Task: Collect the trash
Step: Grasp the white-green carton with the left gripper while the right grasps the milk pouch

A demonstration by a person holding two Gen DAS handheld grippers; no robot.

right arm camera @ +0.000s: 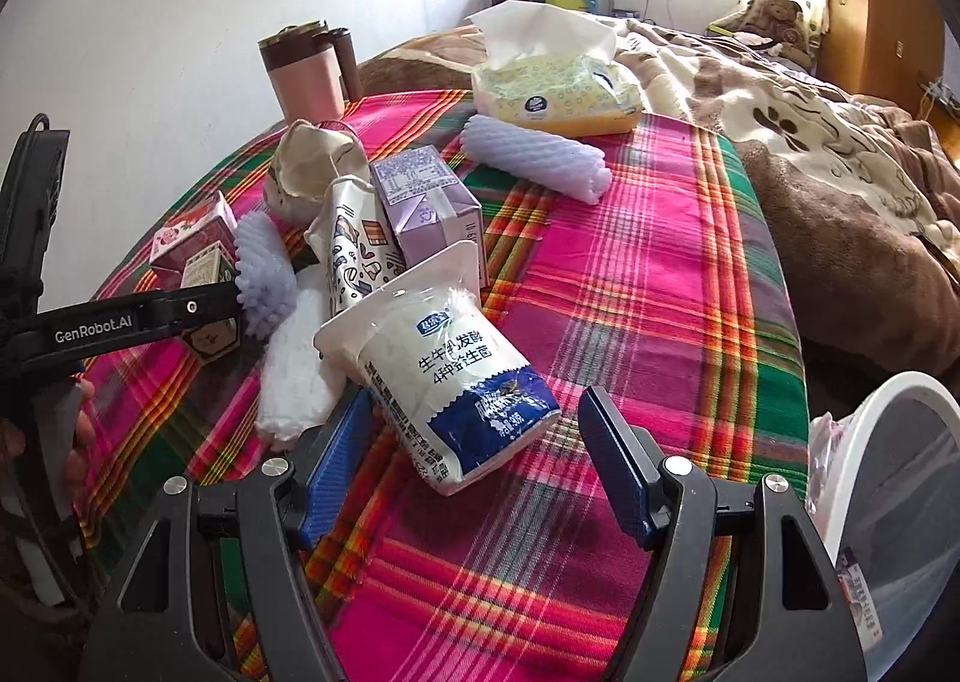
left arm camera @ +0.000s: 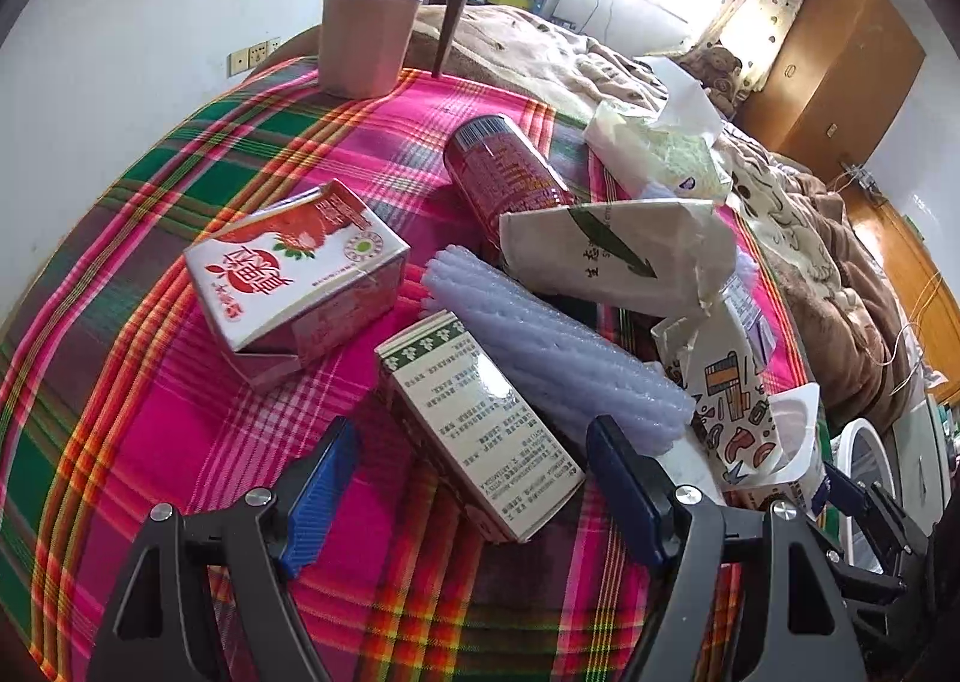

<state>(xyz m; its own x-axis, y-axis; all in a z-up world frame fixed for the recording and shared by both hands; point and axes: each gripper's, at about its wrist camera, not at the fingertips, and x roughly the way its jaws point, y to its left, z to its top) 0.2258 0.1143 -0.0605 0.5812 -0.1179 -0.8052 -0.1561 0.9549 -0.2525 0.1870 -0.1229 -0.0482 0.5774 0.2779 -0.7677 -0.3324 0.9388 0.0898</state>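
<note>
Right now both grippers are standing open and empty: the left gripper [left arm camera: 474, 478] is straddling a green-and-white carton [left arm camera: 480, 430], the right gripper [right arm camera: 480, 454] a yogurt pouch [right arm camera: 444, 382], both on the plaid-covered surface [right arm camera: 630, 292]. Closing askew could be squeezing the soft pouch out sideways, short of the white bin [right arm camera: 900, 502].

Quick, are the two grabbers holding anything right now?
Left gripper: open, holding nothing, a green and white box between its fingers.
Right gripper: open, holding nothing, a yogurt cup just ahead.
</note>
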